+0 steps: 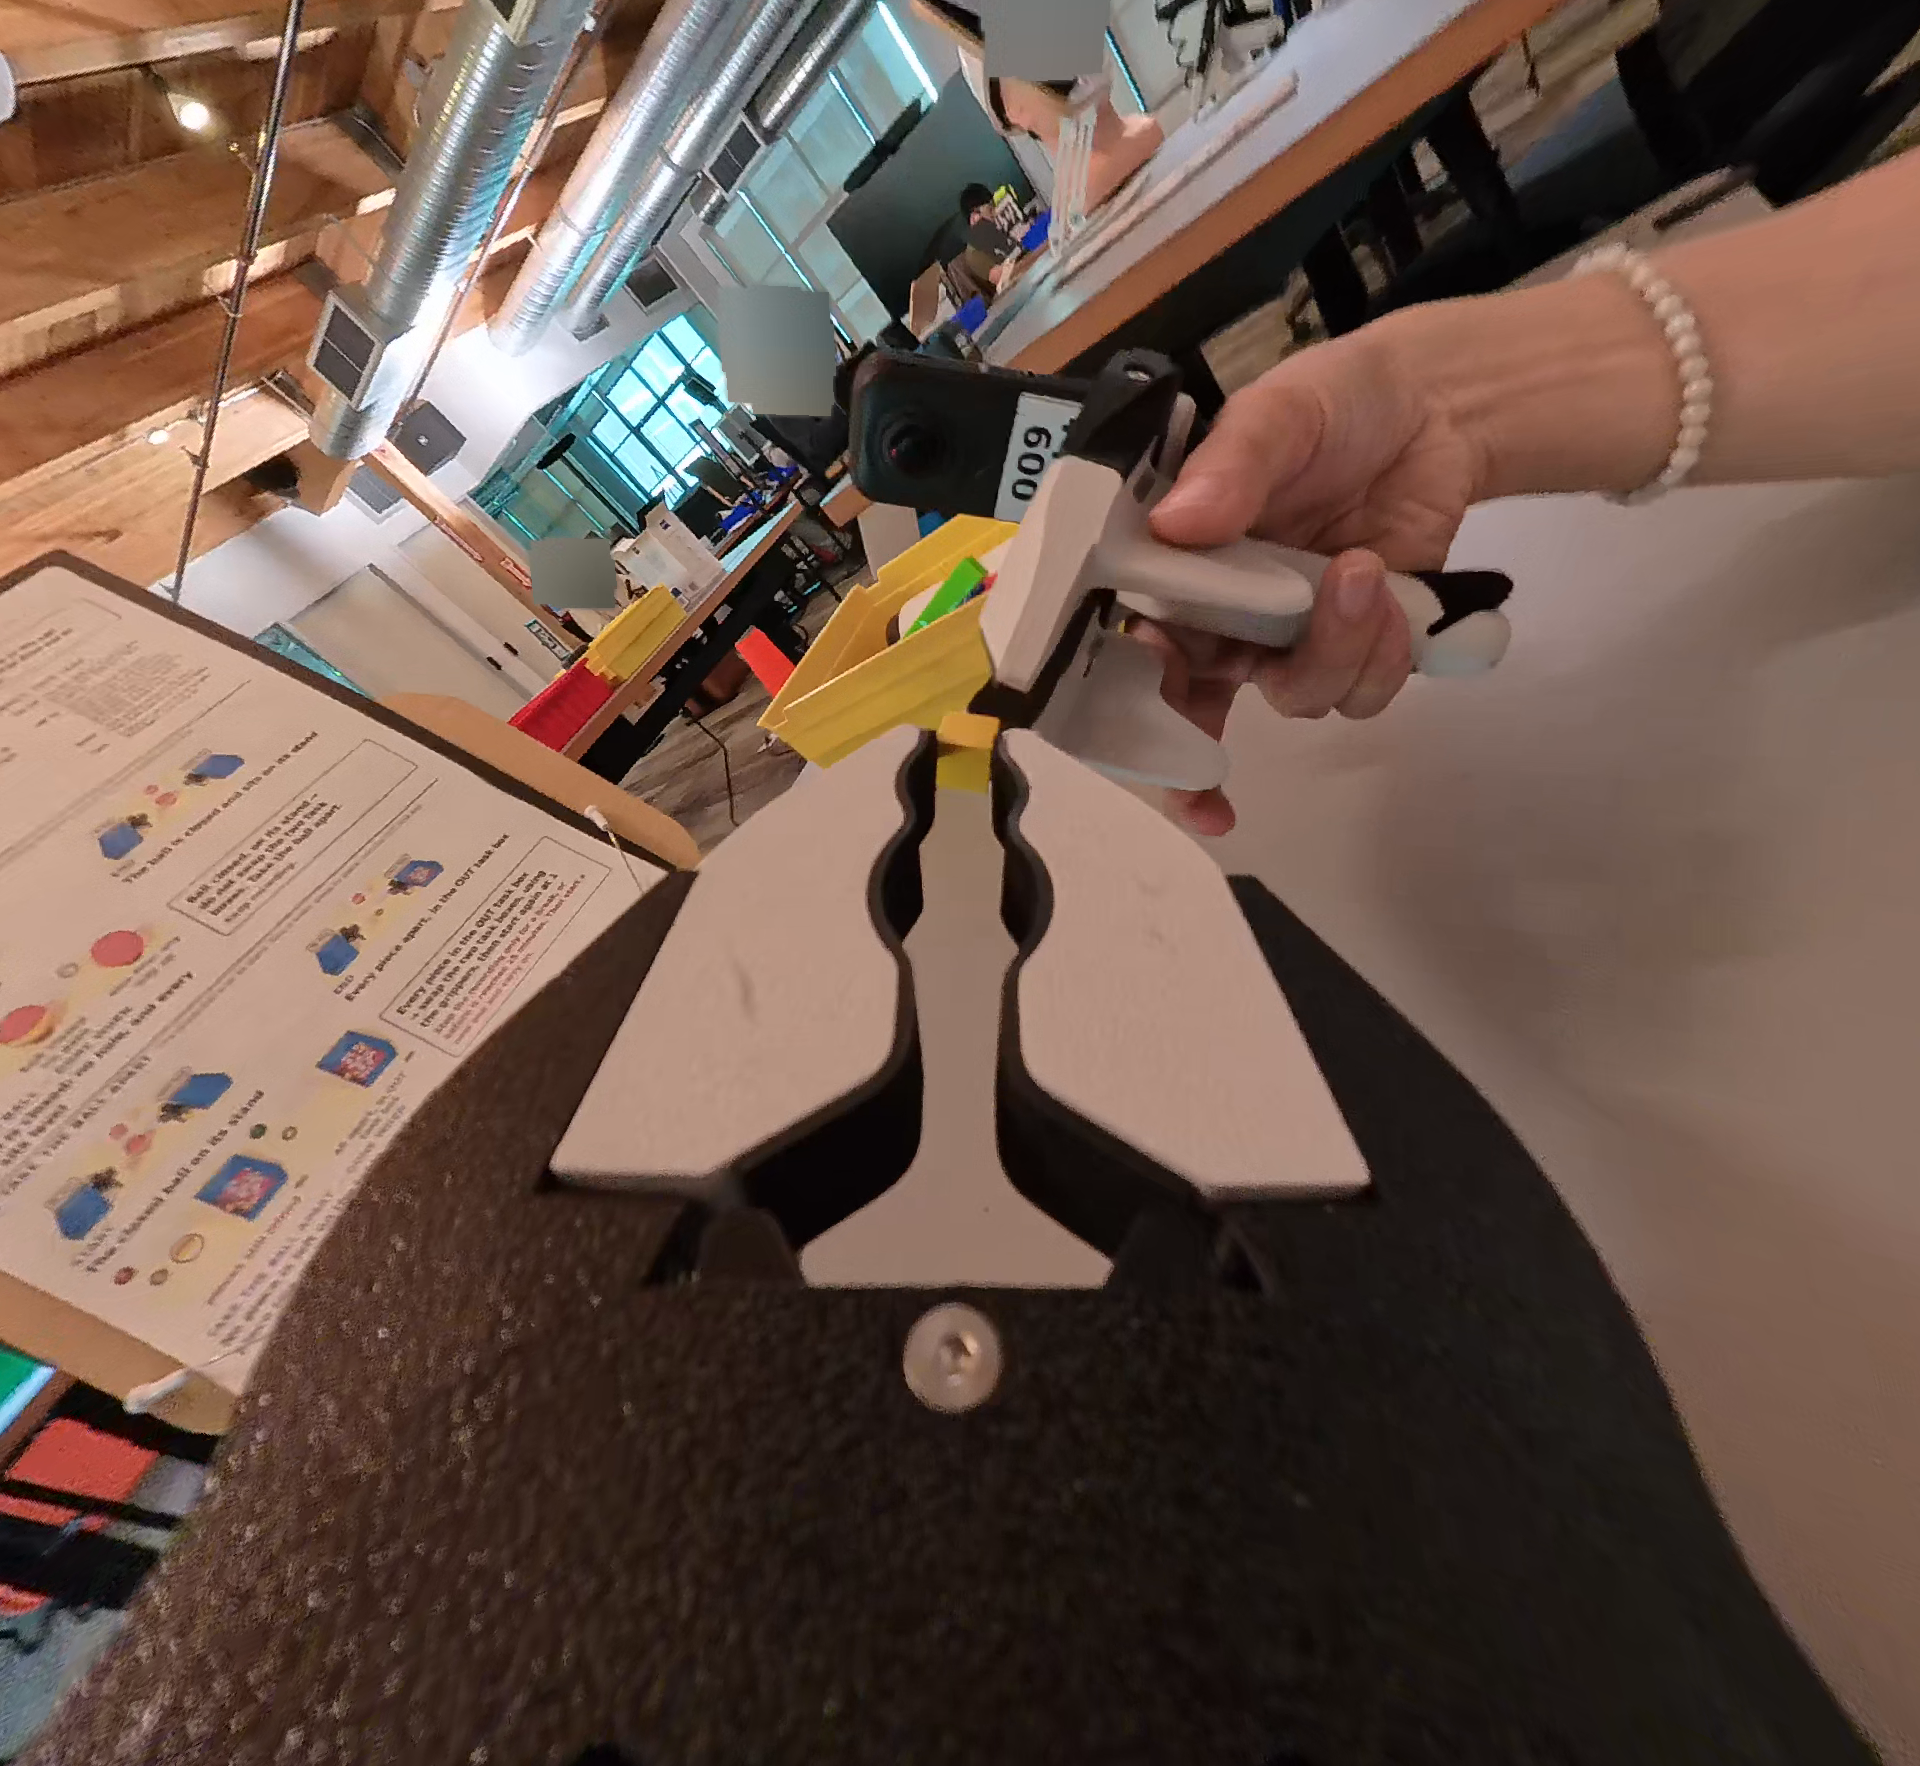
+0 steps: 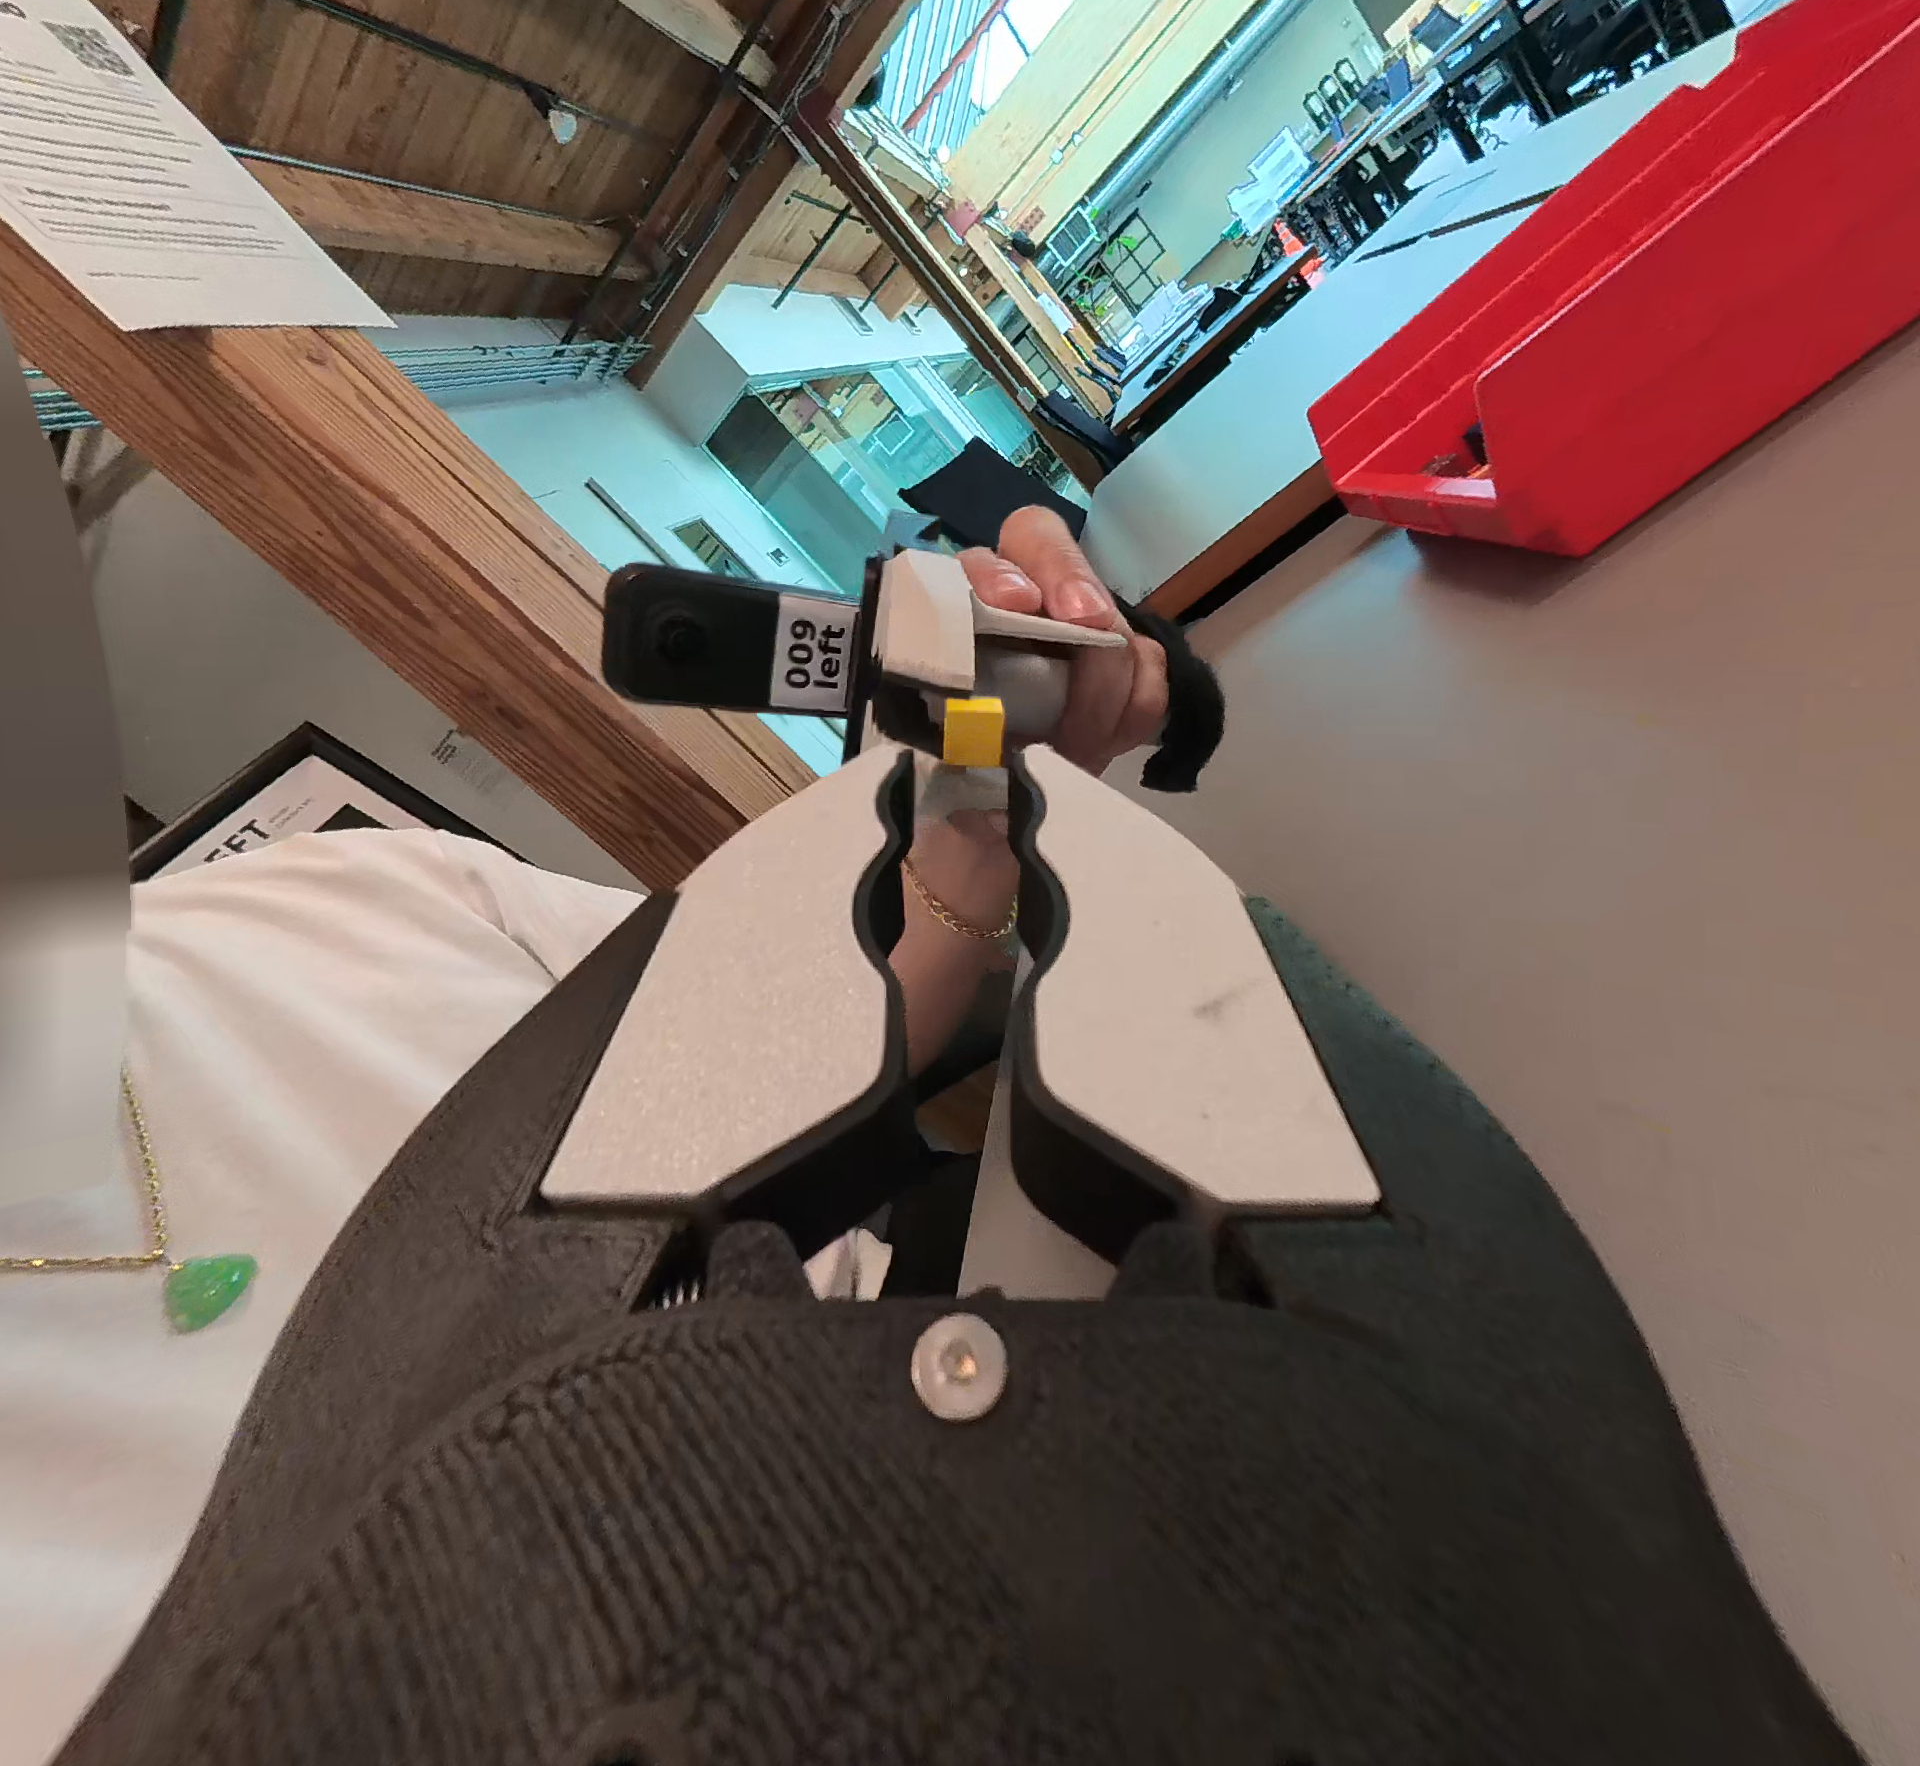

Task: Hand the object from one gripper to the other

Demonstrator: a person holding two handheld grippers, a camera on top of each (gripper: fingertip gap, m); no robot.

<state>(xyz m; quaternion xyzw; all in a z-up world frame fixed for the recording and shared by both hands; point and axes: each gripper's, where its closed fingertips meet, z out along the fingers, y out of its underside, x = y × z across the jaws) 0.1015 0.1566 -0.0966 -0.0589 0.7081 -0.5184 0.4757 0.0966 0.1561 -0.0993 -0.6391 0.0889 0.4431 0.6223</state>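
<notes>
Item: small yellow block [image 1: 964, 752], pinched at the meeting tips of left hand-held gripper [image 1: 958, 760] and right hand-held gripper [image 2: 966, 760], both clenched on it.

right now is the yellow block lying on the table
No, the yellow block is up in the air, pinched where the tips of the left claw and the right claw meet.
</notes>
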